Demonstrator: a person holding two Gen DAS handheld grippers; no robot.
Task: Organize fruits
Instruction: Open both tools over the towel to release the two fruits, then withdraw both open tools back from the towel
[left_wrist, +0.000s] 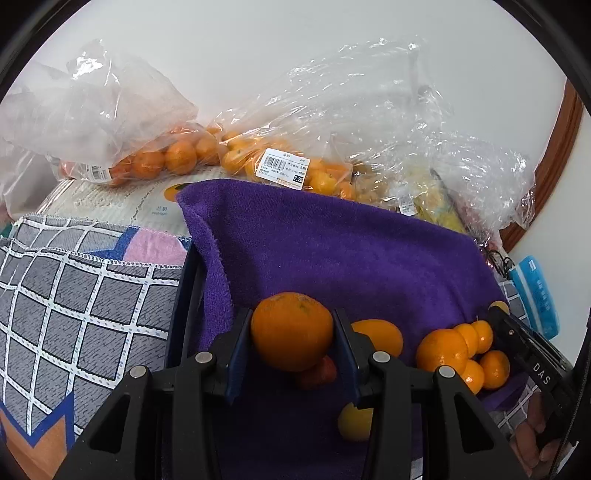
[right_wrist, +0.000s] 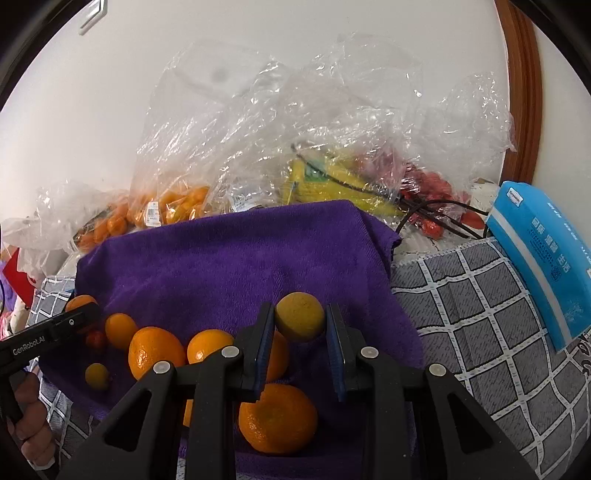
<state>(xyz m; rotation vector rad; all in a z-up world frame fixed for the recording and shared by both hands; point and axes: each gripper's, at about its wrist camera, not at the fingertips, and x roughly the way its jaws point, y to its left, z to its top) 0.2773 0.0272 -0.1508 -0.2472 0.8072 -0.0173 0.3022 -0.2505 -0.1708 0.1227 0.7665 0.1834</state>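
Purple towel (left_wrist: 332, 251) carries the sorted fruit. Left gripper (left_wrist: 293, 332) pinches a mandarin (left_wrist: 291, 330) just above the cloth, a small red fruit (left_wrist: 317, 373) below it at 5 o'clock. Right gripper (right_wrist: 300, 321) pinches a yellowish citrus (right_wrist: 300, 320) over the towel, with loose oranges (right_wrist: 157, 350) lying at its 9 o'clock and one more at 6 o'clock. Judged well short of done: bags (right_wrist: 177, 206) at 12 o'clock hold many mandarins, bananas (right_wrist: 332, 181) and red fruit. Both held pieces remain to be placed.
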